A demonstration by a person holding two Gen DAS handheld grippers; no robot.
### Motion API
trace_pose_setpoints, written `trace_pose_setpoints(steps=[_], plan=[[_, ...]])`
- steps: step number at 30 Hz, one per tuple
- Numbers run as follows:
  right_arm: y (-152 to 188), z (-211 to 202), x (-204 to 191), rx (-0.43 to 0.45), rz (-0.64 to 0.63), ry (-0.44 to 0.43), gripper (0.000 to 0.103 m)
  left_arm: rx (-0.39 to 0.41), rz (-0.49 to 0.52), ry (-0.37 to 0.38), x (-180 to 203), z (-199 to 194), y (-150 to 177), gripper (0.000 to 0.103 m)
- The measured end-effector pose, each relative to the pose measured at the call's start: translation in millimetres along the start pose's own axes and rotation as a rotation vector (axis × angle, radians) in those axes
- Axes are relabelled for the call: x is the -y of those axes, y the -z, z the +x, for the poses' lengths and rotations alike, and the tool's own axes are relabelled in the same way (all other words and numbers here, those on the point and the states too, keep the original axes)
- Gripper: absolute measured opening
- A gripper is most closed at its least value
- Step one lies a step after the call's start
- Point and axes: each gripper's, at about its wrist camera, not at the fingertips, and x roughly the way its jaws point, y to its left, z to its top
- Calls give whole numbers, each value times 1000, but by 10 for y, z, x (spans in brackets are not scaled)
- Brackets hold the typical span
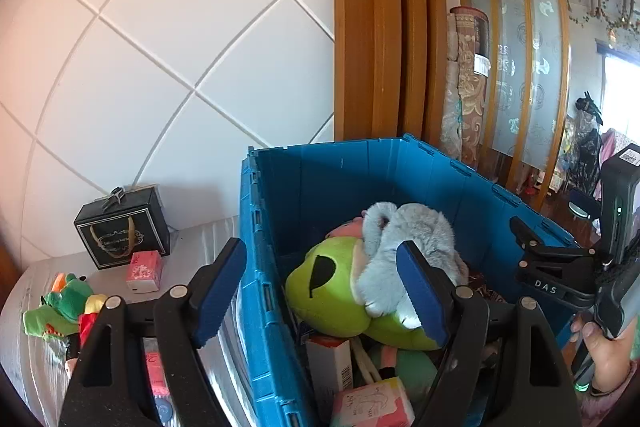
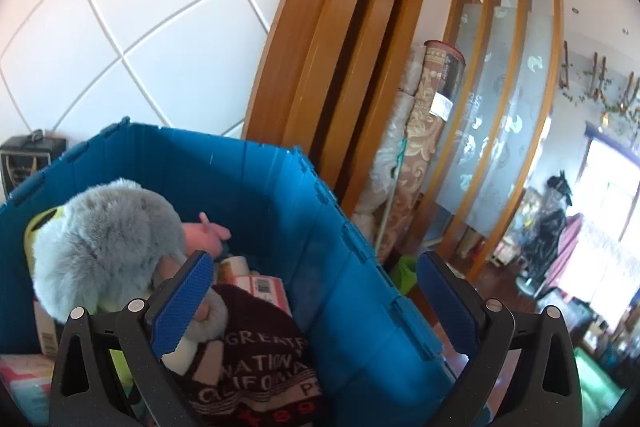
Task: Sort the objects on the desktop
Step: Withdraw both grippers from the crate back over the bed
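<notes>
A blue plastic crate stands open on the table, piled with toys and boxes. On top lie a lime-green plush and a grey furry plush. My left gripper is open and straddles the crate's near left wall, its right finger beside the grey plush, nothing pinched. In the right wrist view the grey plush lies over a dark knit hat with white lettering. My right gripper is wide open across the crate's right wall, with its left pad against the plush's edge.
Left of the crate, on the grey table cover, are a black gift box, a pink tissue pack and a green crocodile plush. Rolled carpets lean by the wooden door frame. A hand appears at far right.
</notes>
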Motion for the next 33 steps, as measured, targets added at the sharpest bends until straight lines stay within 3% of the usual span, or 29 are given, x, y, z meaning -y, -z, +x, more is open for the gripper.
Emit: trace_pose_setpoints(steps=[7,12,16,25,33], plan=[[-26,-249,-103,-13,82,-150,103,10,-75,-73,-525,-197,229,77],[-148,-685,-441,48,136,-310,103,-19,-85,-138,-857,-291,386,77],[-271,-964,-868,67,116,-420,103,-44,-101,-149,-1206,-373,553,77],[-430,-1454,-2008,140,31,-562,103,-102,-152,-226,-2290,-583,1070,77],[-318,-1498,-2912,59,-8,-638,103,-186,-242,-355,-3396,-724,1594,77]])
